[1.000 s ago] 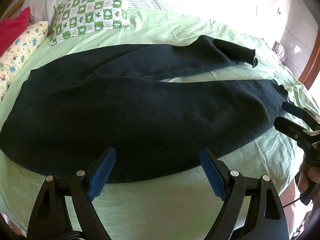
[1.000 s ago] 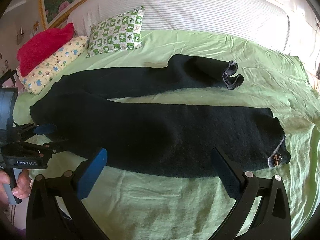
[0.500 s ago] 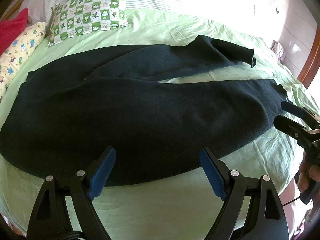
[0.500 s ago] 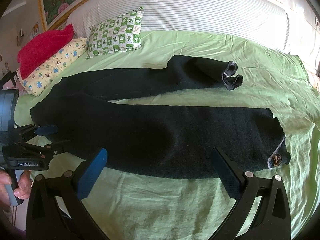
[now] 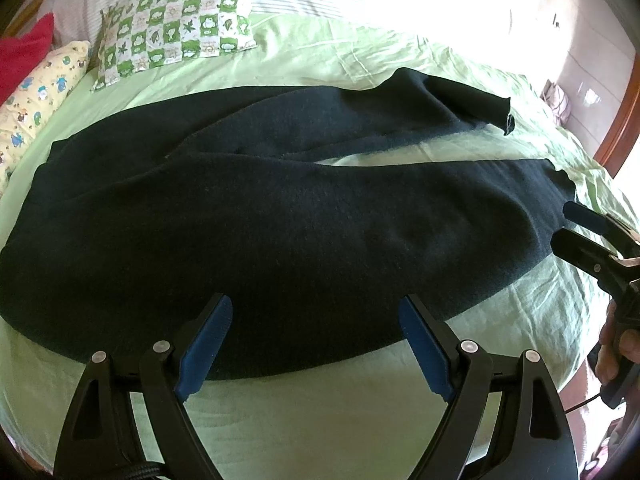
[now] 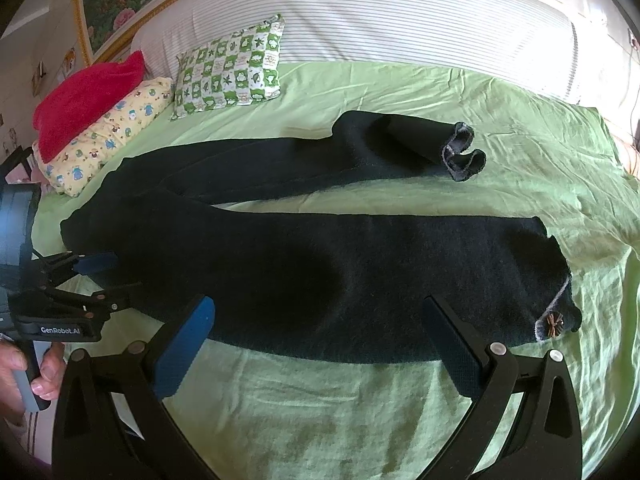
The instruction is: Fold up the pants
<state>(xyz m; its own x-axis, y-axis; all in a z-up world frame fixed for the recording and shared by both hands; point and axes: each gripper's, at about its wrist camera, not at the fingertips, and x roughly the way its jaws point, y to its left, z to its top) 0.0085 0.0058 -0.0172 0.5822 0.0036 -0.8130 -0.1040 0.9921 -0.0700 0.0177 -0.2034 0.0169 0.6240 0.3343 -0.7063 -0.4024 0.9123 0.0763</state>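
Green sheets cover the bed (image 6: pixel 360 420), where the dark pants (image 6: pixel 320 272) lie spread flat, legs running toward three o'clock. Toward six o'clock, the left gripper (image 5: pixel 316 344) and right gripper (image 6: pixel 320 340) both hover wide open over the nearer leg's edge, holding nothing.

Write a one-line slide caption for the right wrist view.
Open right gripper poised above dark pants spread flat on a green bedsheet, left gripper near the waistband.
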